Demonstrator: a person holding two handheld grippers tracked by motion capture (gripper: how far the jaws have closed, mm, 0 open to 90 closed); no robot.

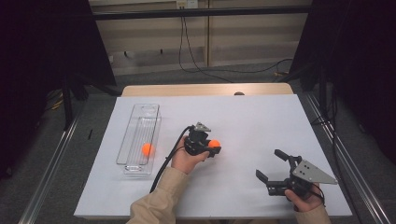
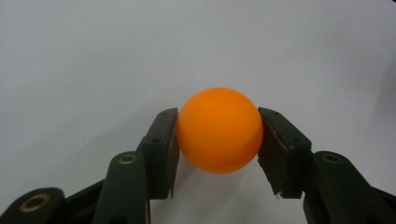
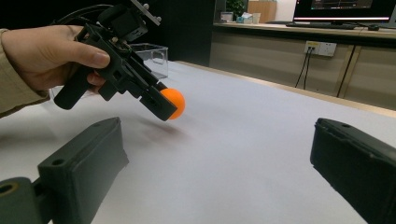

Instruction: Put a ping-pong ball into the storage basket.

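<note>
Bin [image 1: 138, 122] is clear plastic with one orange ball [image 1: 147, 149] inside; left gripper [image 1: 212, 147] clamps another orange ping-pong ball [image 1: 214, 143], right gripper [image 1: 272, 167] gapes wide, nothing in it.

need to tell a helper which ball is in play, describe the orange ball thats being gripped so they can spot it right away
Start at the white table sheet and find the long clear plastic tray on its left side. Just right of the tray, the left tool is shut on a small round orange ball. The second orange ball lies loose inside the tray, while this one is pinched between two black jaws.
</note>
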